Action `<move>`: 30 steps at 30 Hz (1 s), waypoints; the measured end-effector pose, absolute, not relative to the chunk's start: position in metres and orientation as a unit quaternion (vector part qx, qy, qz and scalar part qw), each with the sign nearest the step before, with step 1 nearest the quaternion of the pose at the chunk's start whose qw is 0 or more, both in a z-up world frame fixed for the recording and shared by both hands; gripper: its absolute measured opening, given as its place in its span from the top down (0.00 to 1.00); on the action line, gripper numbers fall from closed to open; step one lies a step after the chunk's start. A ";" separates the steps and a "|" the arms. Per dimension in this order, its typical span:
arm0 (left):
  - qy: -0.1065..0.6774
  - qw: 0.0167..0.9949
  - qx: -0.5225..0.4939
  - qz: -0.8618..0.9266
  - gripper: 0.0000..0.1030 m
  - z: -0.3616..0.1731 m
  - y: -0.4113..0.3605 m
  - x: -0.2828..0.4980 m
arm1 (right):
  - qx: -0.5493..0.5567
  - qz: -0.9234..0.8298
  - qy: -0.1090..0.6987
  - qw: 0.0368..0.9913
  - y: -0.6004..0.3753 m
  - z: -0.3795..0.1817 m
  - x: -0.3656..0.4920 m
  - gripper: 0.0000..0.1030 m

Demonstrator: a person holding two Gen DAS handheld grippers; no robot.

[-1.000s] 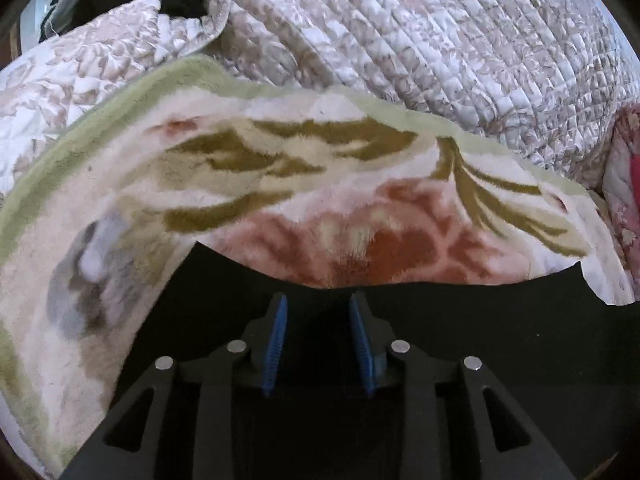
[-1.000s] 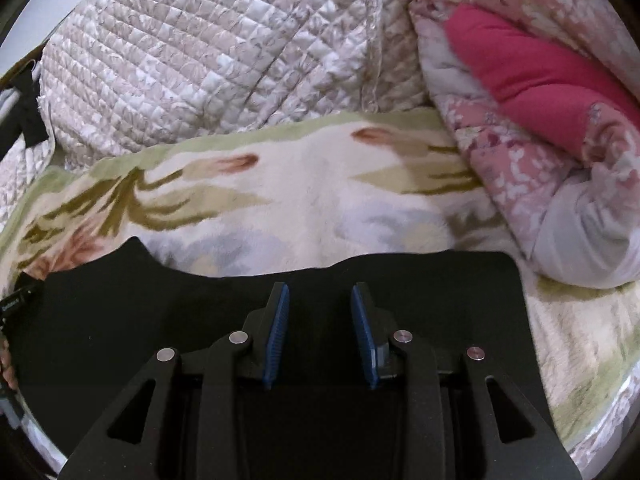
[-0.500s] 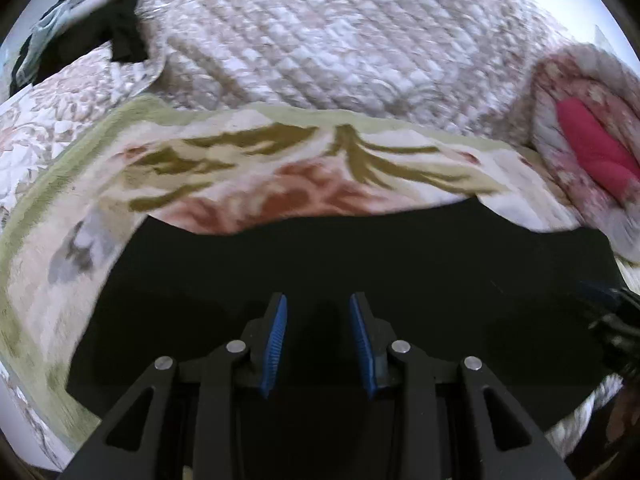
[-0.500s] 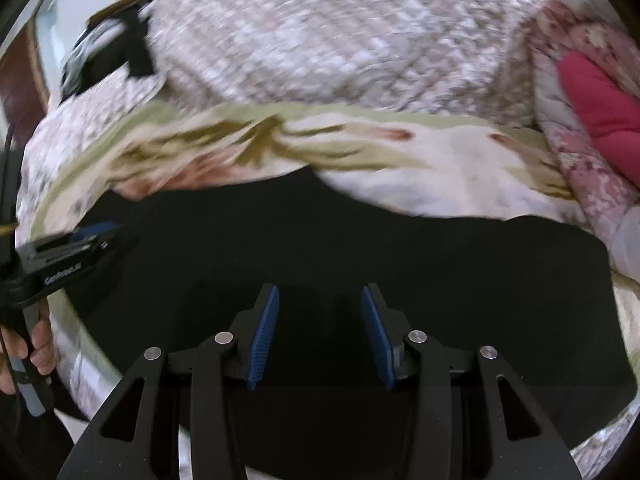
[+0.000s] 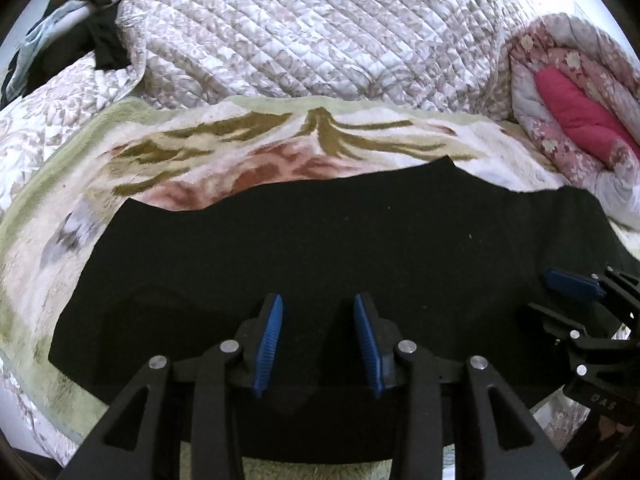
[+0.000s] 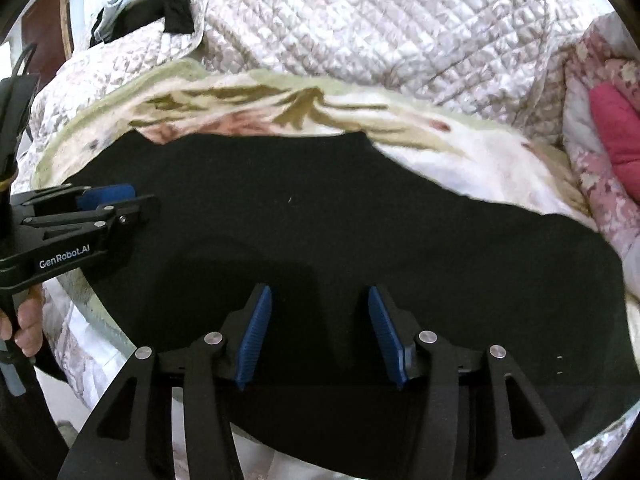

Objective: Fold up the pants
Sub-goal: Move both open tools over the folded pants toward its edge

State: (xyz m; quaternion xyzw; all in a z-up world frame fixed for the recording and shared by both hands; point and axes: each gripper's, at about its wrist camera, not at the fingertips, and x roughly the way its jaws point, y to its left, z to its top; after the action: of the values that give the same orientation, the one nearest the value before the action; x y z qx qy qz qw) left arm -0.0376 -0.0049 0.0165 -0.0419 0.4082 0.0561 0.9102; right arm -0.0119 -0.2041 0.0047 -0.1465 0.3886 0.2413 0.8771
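Pants (image 5: 320,264) now fill both views where a second ago only a corner showed, lying flat and dark across the floral blanket (image 5: 200,148) on the bed. Both grippers hover above the near edge, left gripper (image 5: 318,344) and right gripper (image 6: 320,336), jaws just opening wider, nothing pinched between them, probably lining up for the next fold.

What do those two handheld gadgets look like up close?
Both are matte black plastic. The left gripper and the right gripper each have two fingers with ribbed blue pads, on angular arms with triangular cut-outs and round silver pins. Seen from the right wrist, the left one carries white lettering, GenRobot.AI, and a dark cable rises behind it.
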 end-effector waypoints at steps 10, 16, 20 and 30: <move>0.407 0.905 -0.057 0.107 0.61 0.012 0.023 -0.037 | -0.066 0.152 0.393 0.905 -0.247 0.006 0.014 0.50; 0.407 0.903 -0.063 0.122 0.61 0.013 0.029 -0.037 | -0.055 0.161 0.386 0.907 -0.247 0.011 0.014 0.50; 0.406 0.904 -0.059 0.124 0.61 0.016 0.026 -0.042 | -0.080 0.212 0.372 0.900 -0.226 0.016 0.003 0.50; 0.400 0.903 -0.068 0.139 0.60 0.017 0.030 -0.060 | -0.123 0.274 0.381 0.874 -0.202 0.008 -0.012 0.50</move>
State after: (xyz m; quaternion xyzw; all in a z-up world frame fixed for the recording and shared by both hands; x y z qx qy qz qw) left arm -0.0595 0.0296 0.0168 -0.0683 0.4000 0.1394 0.9033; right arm -0.0117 -0.2019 0.0084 -0.1229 0.3812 0.2736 0.8745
